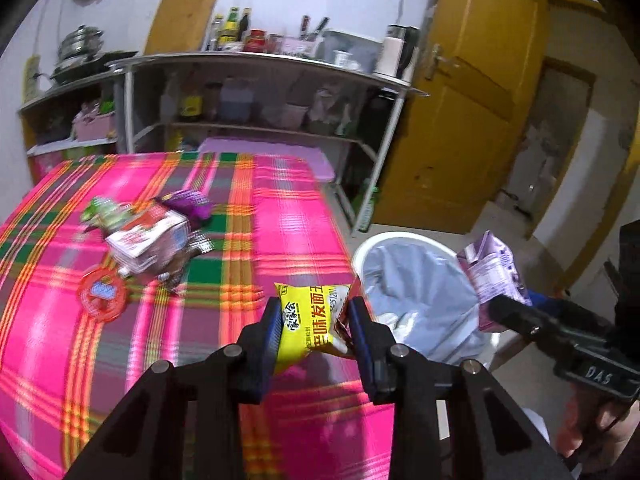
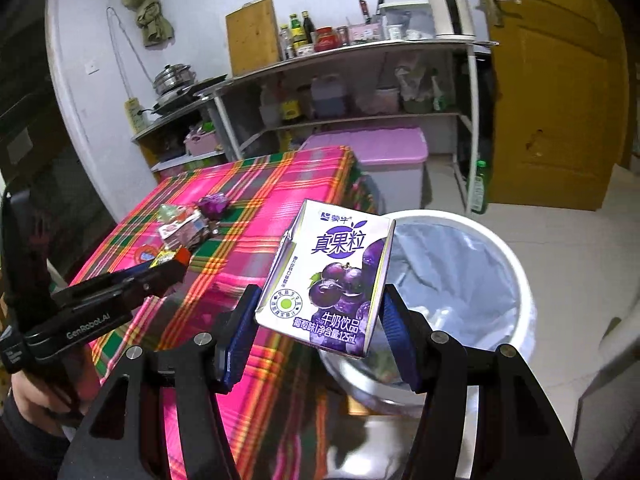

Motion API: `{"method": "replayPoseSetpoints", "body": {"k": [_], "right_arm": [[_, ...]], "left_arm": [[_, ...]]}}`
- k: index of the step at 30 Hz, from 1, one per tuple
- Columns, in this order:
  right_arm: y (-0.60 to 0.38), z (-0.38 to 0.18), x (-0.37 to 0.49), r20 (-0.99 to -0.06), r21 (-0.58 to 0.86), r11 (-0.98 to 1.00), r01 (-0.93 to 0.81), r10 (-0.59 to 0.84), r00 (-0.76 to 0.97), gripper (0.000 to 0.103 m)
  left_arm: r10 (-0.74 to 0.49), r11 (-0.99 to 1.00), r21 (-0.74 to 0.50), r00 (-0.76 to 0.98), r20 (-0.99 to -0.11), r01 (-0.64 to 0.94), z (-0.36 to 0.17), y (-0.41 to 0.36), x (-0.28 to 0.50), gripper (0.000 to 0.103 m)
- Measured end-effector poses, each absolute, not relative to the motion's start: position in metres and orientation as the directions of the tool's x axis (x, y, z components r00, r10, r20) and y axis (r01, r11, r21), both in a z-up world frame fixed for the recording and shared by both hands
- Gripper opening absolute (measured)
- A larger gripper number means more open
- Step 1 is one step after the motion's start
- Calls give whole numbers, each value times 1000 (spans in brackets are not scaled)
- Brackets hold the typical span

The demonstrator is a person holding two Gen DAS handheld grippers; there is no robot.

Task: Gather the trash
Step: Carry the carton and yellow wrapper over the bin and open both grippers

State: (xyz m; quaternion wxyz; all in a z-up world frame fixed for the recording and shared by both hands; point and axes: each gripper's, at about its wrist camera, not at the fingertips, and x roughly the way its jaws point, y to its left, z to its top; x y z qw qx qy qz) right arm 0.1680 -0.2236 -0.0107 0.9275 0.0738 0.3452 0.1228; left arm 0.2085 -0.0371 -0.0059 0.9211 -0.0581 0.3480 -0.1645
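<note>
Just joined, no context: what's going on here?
A person is clearing trash off a plaid table with two handheld grippers. The left gripper has its jaws shut on a yellow snack packet near the table edge. The right gripper holds a purple milk carton by the white lined bin beside the table. Neither piece is in the bin yet. A small pile of wrappers and a red lid remain on the table.

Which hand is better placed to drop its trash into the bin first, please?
Right, probably: the right gripper holds its carton at the bin rim, while the left gripper and its yellow packet are over the table.
</note>
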Motion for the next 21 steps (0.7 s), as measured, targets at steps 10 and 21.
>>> {"method": "replayPoseSetpoints", "body": {"k": [10,21], "right_arm": [[-262,-28,175,-650,208,974,-94,209,731,60],[-298,-57,194,-700,221,975,-31,181,691,60]], "left_arm": [[-443,894,-258,636,-631,366,-19,-98,232,34],[-470,875,-279,555,-686,396,-46,-133,265,35]]}}
